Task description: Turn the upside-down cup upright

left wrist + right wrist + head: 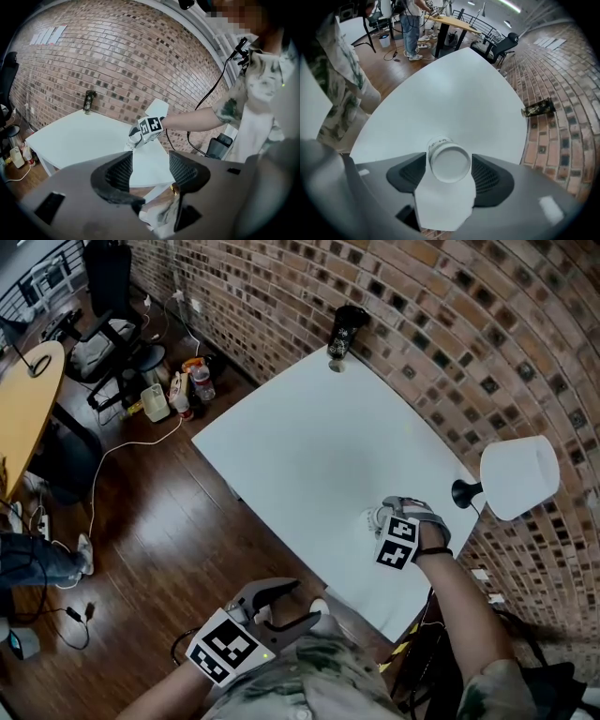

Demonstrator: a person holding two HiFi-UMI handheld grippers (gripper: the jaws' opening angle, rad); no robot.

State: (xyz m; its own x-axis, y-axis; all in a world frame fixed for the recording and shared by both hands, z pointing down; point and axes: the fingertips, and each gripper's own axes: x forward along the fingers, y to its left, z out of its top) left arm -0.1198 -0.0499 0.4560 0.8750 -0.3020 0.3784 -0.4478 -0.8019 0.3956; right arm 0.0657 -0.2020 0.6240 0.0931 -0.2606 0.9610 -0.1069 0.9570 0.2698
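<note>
A white cup [449, 161] stands upside down near the front right corner of the white table [454, 93], its closed base facing up. My right gripper [449, 174] hangs over it from above, jaws wide apart, one on each side of the cup and close to its wall. In the head view the cup [372, 519] peeks out just left of the right gripper [386, 526]. My left gripper [281, 608] is open and holds nothing, off the table's front edge above the floor. Seen from the left gripper [151, 171], the right gripper [140, 136] rests on the table [79, 136].
A dark bottle [343, 334] stands at the table's far corner by the brick wall. A white lamp [514, 476] sits at the table's right edge. Left of the table are a wooden floor with cables, bottles [178, 390], an office chair [112, 296] and a wooden desk [23, 409].
</note>
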